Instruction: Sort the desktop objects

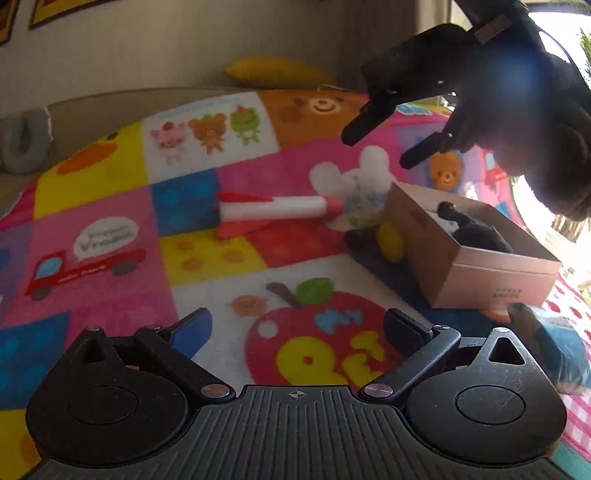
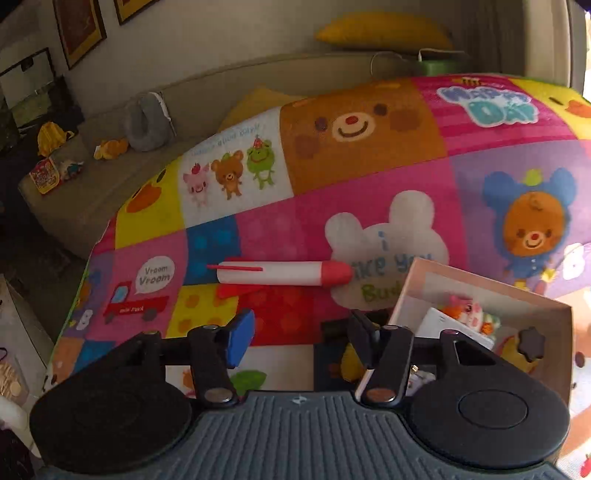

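- On the surface [image 2: 369,206], a patchwork cartoon blanket [image 1: 110,206] covers the whole work area: bear, frog, pig, truck and apple panels.
- Rocket [image 1: 277,210]: white body, red nose and fins; lies flat on the blanket, nose toward the box, well apart from both tools.
- Box [image 1: 491,273]: pink cardboard, lid off, stands on the blanket just right of the rocket's nose. Contents seen from the right wrist view: small colourful toys [image 2: 469,314], a white card and a dark star-shaped knob [image 2: 532,343].
- Yellow item [image 1: 389,240]: lies against the box's left wall, beside a dark item; identity cannot be told.
- Left tool [image 1: 295,325]: jaws spread wide, empty, above the apple panel [image 1: 314,339].
- Right tool [image 2: 299,332]: jaws spread, empty; its right finger [image 2: 364,328] overlaps the box's near-left corner. From the left wrist view this tool [image 1: 384,142] hangs in the air above the box.
- Room, behind the surface: beige sofa [image 2: 110,177] carrying a grey neck pillow [image 2: 146,122], a yellow cushion [image 2: 384,31], small soft toys [image 2: 109,147] and a snack pack [image 2: 44,179].
- Wall: framed pictures [image 2: 79,31] at upper left.
- Right edge: strong daylight, detail washed out.
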Demonstrator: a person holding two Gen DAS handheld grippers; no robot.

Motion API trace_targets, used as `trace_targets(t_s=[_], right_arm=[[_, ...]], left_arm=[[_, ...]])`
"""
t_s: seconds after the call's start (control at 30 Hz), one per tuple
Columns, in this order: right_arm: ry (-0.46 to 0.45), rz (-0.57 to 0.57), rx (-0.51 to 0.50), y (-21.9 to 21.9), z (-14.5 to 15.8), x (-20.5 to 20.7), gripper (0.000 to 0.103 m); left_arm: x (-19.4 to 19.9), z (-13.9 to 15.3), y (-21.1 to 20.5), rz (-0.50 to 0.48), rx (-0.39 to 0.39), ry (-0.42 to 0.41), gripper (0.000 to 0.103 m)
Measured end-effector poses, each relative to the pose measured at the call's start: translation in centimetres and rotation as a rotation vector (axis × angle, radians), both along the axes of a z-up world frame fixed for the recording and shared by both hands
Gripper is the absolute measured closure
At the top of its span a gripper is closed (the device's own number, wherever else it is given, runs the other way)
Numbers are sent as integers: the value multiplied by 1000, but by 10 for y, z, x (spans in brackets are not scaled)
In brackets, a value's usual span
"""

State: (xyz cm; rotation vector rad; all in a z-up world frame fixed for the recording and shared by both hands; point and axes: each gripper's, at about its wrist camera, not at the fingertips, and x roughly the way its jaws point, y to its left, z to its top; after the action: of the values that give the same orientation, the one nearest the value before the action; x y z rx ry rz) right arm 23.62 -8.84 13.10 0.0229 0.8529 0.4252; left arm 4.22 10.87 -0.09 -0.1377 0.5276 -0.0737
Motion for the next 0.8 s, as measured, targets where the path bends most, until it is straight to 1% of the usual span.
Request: trace_targets(t_s=[0.03,0.07,0.1,0.13,0.17,0.2,0.23,0.27,0.33,0.43,0.53,0.57,0.6,0.63,0.67,0.7,0.73,0.77,0.8], right_arm=[[37,-16,6,12,-6,17,10],[59,-24,9,25,-12,31,2],[45,-34,-15,41,-20,44,2],[23,-35,-62,54,-24,52,2],[-3,-33,-130,72,-32,62,9],[-15,-38,-163,82,-37,70,15],[-17,-45,-182,89,-42,79,30],[-9,-51,-196,95,-46,90,47],[15,-67,-220,102,-57,109,60],[90,-104,-247,102,-79,134,60],[237,-87,-204,91,-98,142,60],[293,-65,-174,87,-99,138,60],[371,-7,-128,82,-98,130,60],[407,50,-96,78,-94,120,60],[396,105,-92,75,-84,107,60],[344,131,-123,73,-73,95,59],[294,127,-184,71,-65,87,59],[264,94,-261,69,-61,83,59],[262,50,-312,65,-61,84,59]], left_arm=[[0,-1,8,11,-30,-2,1],[0,-2,14,12,-55,-2,1],[0,-3,17,5,-82,-1,1],[-2,-2,20,-5,-99,-12,1],[-4,-2,20,-10,-106,-23,1],[-5,-2,20,-8,-109,-24,1],[-5,-2,20,-9,-113,-21,1],[-5,-3,19,-13,-121,-17,1],[-3,-4,23,-20,-146,-9,1],[-2,-7,28,-19,-185,-4,1],[-4,-7,30,-28,-204,-15,0],[-4,-7,30,-30,-205,-21,0],[-5,-7,29,-33,-206,-27,0],[-6,-7,29,-36,-207,-31,0],[-6,-7,29,-41,-209,-32,0],[-5,-7,29,-46,-213,-30,0],[-5,-7,29,-50,-218,-27,0],[-4,-8,29,-52,-223,-25,0],[-4,-8,30,-53,-227,-23,0]])
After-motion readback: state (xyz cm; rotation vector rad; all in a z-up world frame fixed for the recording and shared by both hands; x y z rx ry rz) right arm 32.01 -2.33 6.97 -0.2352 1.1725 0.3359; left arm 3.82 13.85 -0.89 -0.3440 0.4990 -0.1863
